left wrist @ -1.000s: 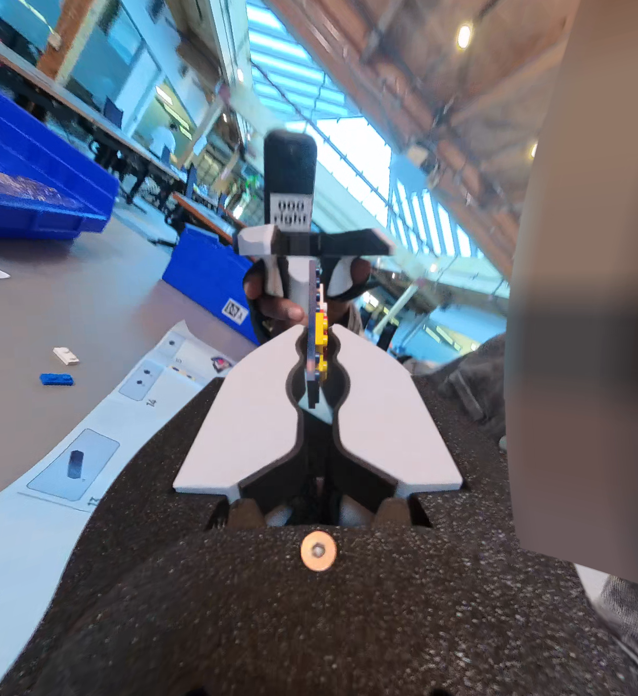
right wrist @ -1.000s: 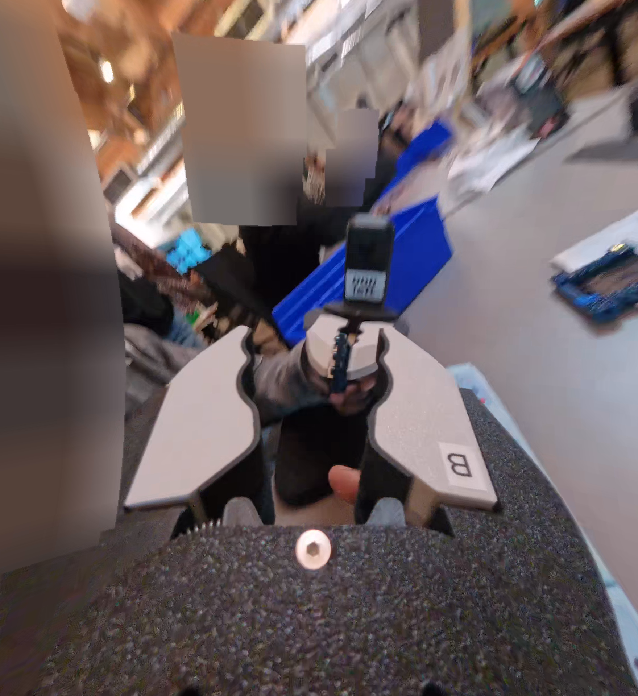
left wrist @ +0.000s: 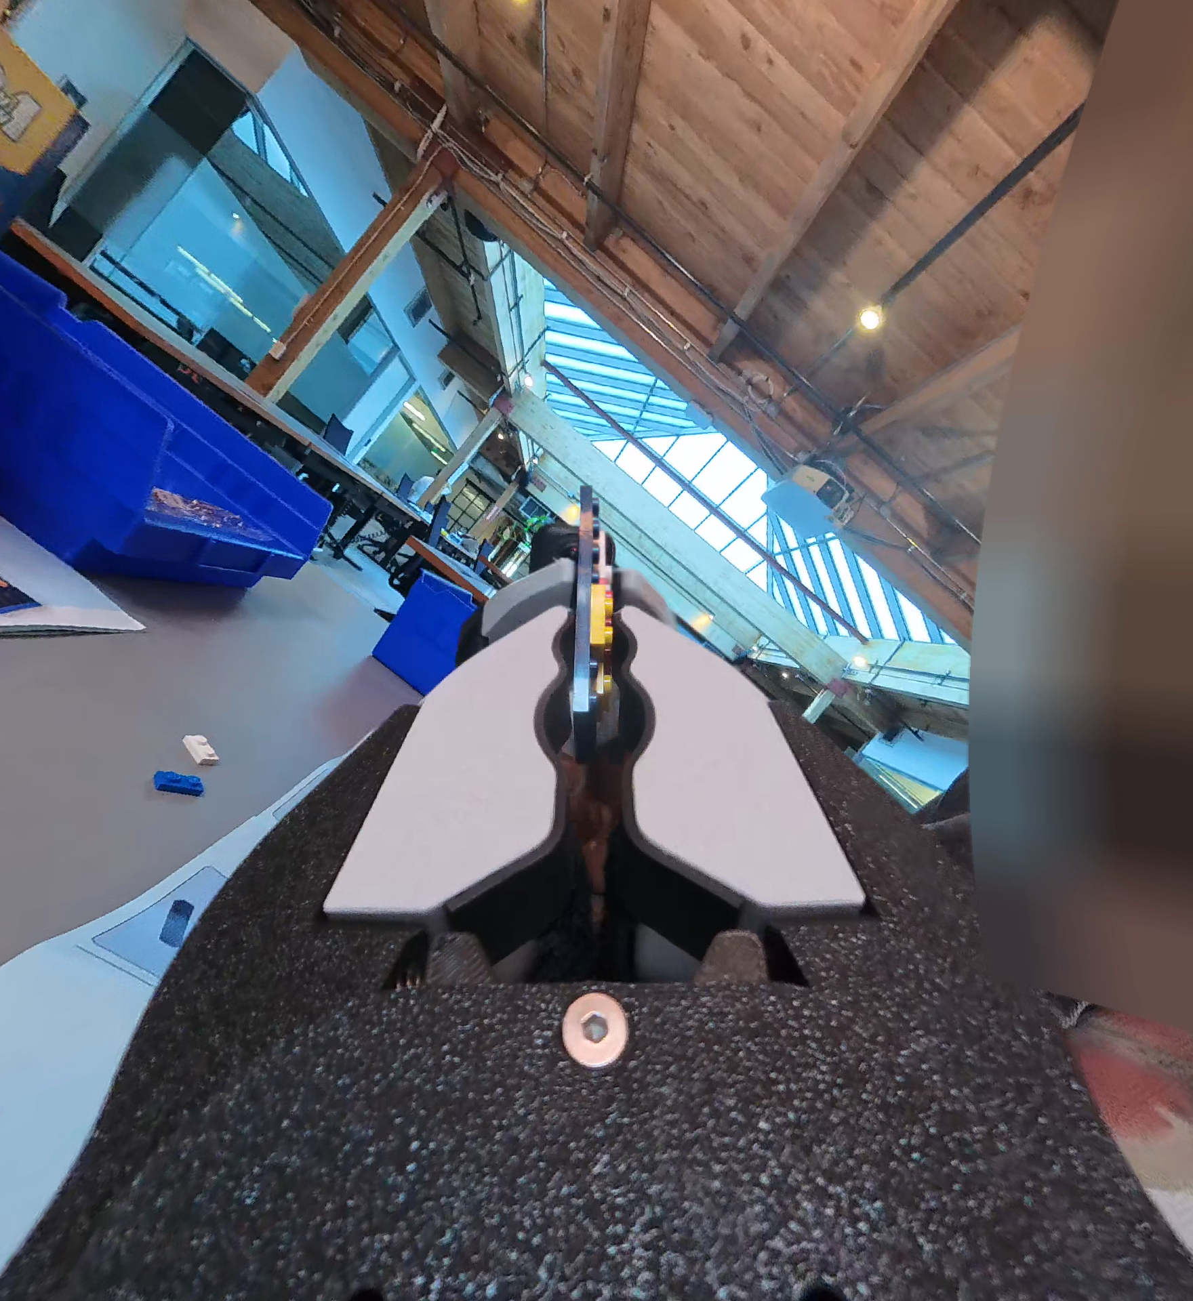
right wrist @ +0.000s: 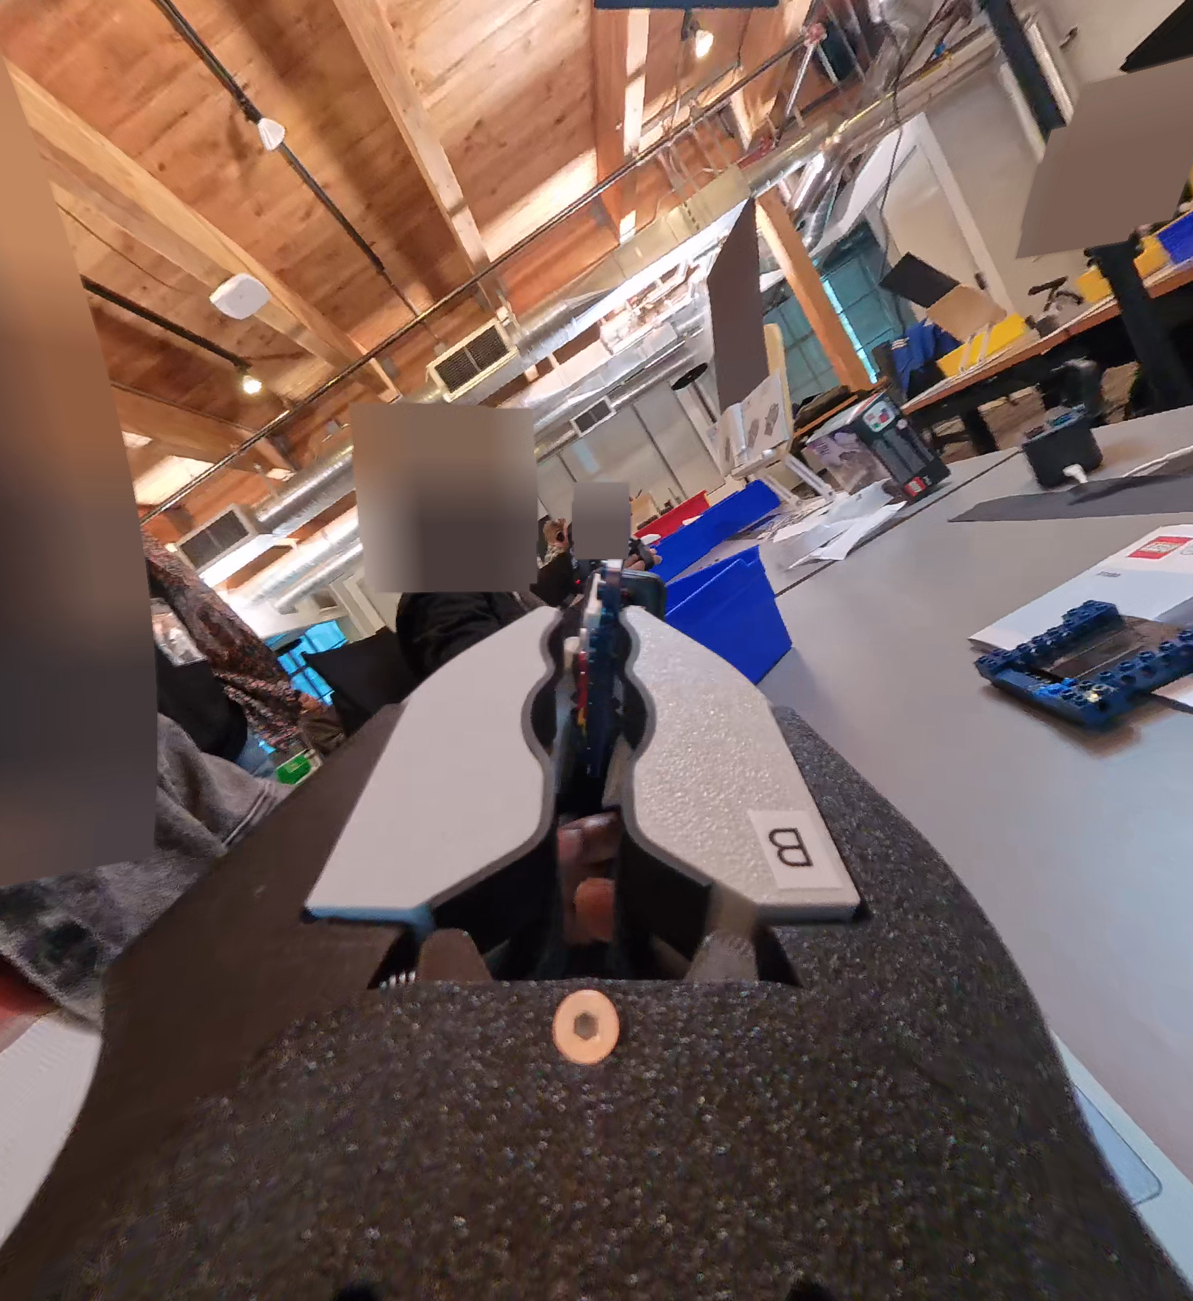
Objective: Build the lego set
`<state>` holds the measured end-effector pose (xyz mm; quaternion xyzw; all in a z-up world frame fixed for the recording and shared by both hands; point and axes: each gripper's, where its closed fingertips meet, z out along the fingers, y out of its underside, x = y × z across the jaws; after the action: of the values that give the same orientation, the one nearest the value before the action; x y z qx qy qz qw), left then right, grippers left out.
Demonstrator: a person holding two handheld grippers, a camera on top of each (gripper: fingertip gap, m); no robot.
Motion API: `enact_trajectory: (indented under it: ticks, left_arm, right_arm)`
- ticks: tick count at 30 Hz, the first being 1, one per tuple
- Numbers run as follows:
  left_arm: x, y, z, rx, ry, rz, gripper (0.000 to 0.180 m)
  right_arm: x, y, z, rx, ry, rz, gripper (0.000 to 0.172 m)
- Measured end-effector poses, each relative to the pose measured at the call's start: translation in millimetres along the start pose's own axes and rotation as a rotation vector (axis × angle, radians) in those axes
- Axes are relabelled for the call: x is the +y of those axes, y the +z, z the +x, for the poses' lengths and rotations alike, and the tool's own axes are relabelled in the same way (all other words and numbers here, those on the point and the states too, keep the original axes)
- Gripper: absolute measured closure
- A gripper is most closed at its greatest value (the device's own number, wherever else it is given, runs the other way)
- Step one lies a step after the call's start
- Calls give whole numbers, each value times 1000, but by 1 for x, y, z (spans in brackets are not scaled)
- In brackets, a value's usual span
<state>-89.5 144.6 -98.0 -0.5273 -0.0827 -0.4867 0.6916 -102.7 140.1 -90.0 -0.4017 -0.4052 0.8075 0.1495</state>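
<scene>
— What changed since a second ago?

— Both grippers swung upward toward the ceiling, and my right gripper [right wrist: 597,633], which stood wide open, has closed in. Its fingers [right wrist: 692,711] now sit snug against the far end of the brick plate [right wrist: 601,655], the same dark blue plate [left wrist: 585,633] my left gripper [left wrist: 590,655] was gripping already.

— So both are clamped on it?

— Yes. My left pads [left wrist: 488,704] press the plate edge-on, with its yellow bricks [left wrist: 602,619] on the side facing right. From the right wrist I see the studded blue face and a line of red bits along it.

— Which way does it point?

— Its long axis runs from one gripper to the other; each camera sees it edge-on, standing upright in the gap. It's held in the air, clear of the grey table [left wrist: 157,704].

— What's on the table?

— Near its left edge, a small white piece [left wrist: 201,749] and a blue piece [left wrist: 178,783], beside the instruction sheet [left wrist: 30,1056]. On the right side, another blue brick frame [right wrist: 1101,665] on a booklet [right wrist: 1143,577].
</scene>
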Motion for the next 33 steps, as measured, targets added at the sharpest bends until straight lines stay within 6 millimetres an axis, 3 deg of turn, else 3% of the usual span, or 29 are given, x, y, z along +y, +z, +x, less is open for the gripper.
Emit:
enact_trajectory:
  ticks: [6, 7, 8, 14, 21, 24, 27, 31, 33]
  left_arm:
    - [-5, -1, 1, -16, 38, 51, 172]
    - [-11, -3, 2, -3, 25, 100, 173]
    - [-17, -6, 3, 4, 9, 145, 173]
    - [-17, -5, 3, 51, -79, 168, 173]
    - [-11, -2, -1, -39, 77, 88, 172]
    - [-8, 1, 2, -62, 187, 23, 169]
    - [-6, 2, 2, -62, 256, -76, 147]
    - [-2, 0, -2, -42, 227, -178, 145]
    - [5, 0, 0, -2, 177, -211, 158]
  right_arm:
    - [0, 2, 2, 23, -12, -4, 160]
    - [2, 4, 4, 22, 18, -11, 132]
    - [6, 5, 2, -4, 42, -27, 115]
    - [11, 6, 1, -11, 14, -11, 148]
    - [10, 0, 5, 40, -74, -17, 166]
    - [8, -2, 1, 14, -64, -23, 167]
    - [1, -10, 0, -19, -14, -50, 167]
    - [18, -20, 0, -52, 85, -242, 167]
    - [27, -22, 0, -55, 108, -305, 167]
